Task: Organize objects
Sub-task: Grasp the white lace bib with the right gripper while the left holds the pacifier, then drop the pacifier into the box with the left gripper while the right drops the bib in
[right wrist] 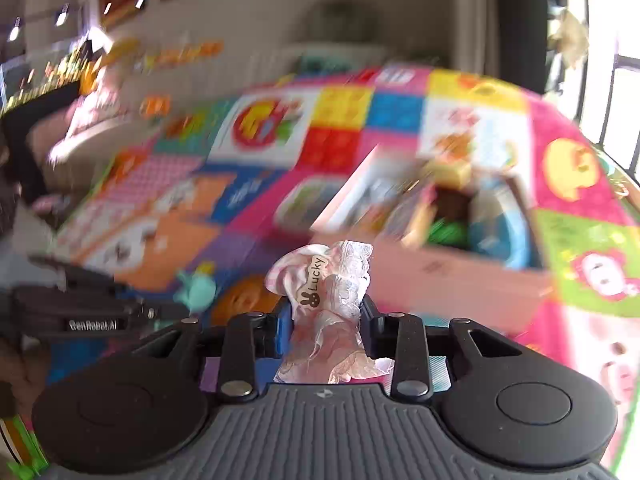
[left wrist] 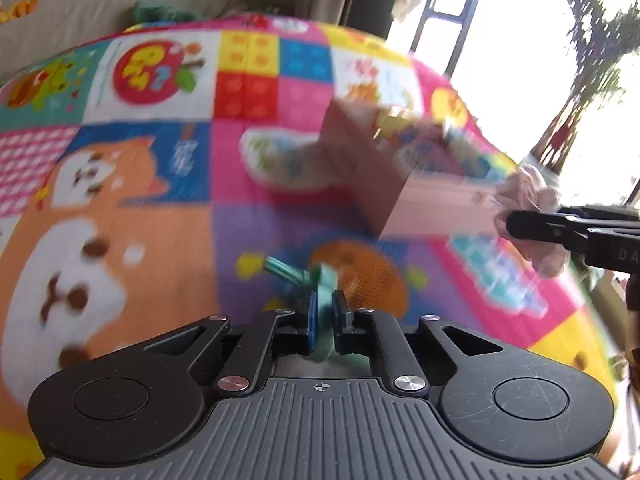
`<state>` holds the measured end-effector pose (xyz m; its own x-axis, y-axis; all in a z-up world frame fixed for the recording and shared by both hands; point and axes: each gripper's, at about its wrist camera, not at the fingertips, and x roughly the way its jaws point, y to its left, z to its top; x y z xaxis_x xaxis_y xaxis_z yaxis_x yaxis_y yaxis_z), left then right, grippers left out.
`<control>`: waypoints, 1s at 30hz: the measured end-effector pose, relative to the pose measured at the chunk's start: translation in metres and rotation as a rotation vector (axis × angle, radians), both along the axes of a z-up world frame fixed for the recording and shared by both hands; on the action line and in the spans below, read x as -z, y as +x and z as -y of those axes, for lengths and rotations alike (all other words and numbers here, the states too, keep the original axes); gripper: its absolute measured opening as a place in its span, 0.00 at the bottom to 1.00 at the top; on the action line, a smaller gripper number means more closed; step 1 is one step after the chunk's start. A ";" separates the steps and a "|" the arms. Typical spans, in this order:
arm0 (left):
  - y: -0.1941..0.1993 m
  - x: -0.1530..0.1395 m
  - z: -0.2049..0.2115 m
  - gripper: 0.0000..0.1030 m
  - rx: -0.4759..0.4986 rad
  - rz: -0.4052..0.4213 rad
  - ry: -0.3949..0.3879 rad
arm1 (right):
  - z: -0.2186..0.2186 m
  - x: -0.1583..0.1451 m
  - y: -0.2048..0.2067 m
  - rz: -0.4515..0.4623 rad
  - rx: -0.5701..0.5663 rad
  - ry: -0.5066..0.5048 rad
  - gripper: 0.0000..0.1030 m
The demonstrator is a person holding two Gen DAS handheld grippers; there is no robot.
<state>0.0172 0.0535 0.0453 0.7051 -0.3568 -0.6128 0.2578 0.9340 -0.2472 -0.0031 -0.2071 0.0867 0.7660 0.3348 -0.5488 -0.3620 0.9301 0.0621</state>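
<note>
Left gripper (left wrist: 325,312) fingers clamp a teal toy (left wrist: 320,280), right gripper (right wrist: 326,320) fingers pinch a pink lace garment (right wrist: 324,280); release each squarely over the cardboard box (right wrist: 440,256).

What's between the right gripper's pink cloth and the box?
Nothing visible. The right gripper holds the pink cloth just short of the open pink box, with only bare play mat around. The box already holds toys; frames are blurred.

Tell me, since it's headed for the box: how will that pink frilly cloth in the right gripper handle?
The pink cloth bunches and droops between the right gripper fingers, so it is probably floppy and light. Its lace edge might snag on release. It should not roll once in the pink box.
</note>
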 end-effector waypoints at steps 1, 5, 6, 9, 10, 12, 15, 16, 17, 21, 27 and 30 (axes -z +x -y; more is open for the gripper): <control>0.006 -0.010 0.003 0.09 0.011 0.024 -0.015 | 0.010 -0.006 0.000 0.015 0.021 0.018 0.32; 0.030 -0.057 0.028 0.09 0.051 0.158 -0.006 | 0.042 -0.016 0.000 0.052 0.098 0.075 0.32; 0.035 -0.067 0.034 0.09 0.054 0.185 -0.003 | 0.048 -0.017 0.000 0.055 0.116 0.084 0.32; 0.045 -0.080 0.046 0.09 0.105 0.199 0.010 | 0.060 -0.011 -0.002 0.040 0.136 0.098 0.32; 0.045 -0.079 0.049 0.09 0.116 0.196 0.023 | 0.062 -0.007 -0.003 0.028 0.134 0.097 0.32; 0.039 -0.069 0.051 0.09 0.117 0.172 0.076 | 0.065 0.004 -0.004 -0.009 0.131 0.094 0.32; 0.026 -0.046 0.043 0.12 0.079 0.093 0.154 | 0.057 0.029 -0.002 -0.088 0.113 0.076 0.32; 0.020 -0.039 0.037 0.13 0.059 0.070 0.181 | 0.053 0.037 -0.002 -0.109 0.104 0.070 0.32; 0.014 -0.032 0.033 0.13 0.037 0.051 0.205 | 0.049 0.044 -0.003 -0.125 0.091 0.066 0.32; -0.004 -0.008 0.016 0.13 -0.031 -0.028 0.252 | 0.027 0.061 0.004 -0.160 0.061 0.022 0.34; 0.003 0.015 0.023 0.20 -0.025 -0.111 0.267 | 0.014 0.064 0.005 -0.164 0.053 -0.017 0.59; 0.006 0.017 0.031 0.22 -0.019 -0.065 0.284 | 0.016 0.065 0.003 -0.161 0.067 -0.037 0.61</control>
<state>0.0236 0.0222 0.0286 0.6659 -0.1513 -0.7305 0.2312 0.9729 0.0092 0.0002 -0.2229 0.0221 0.6872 0.2632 -0.6771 -0.2869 0.9546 0.0799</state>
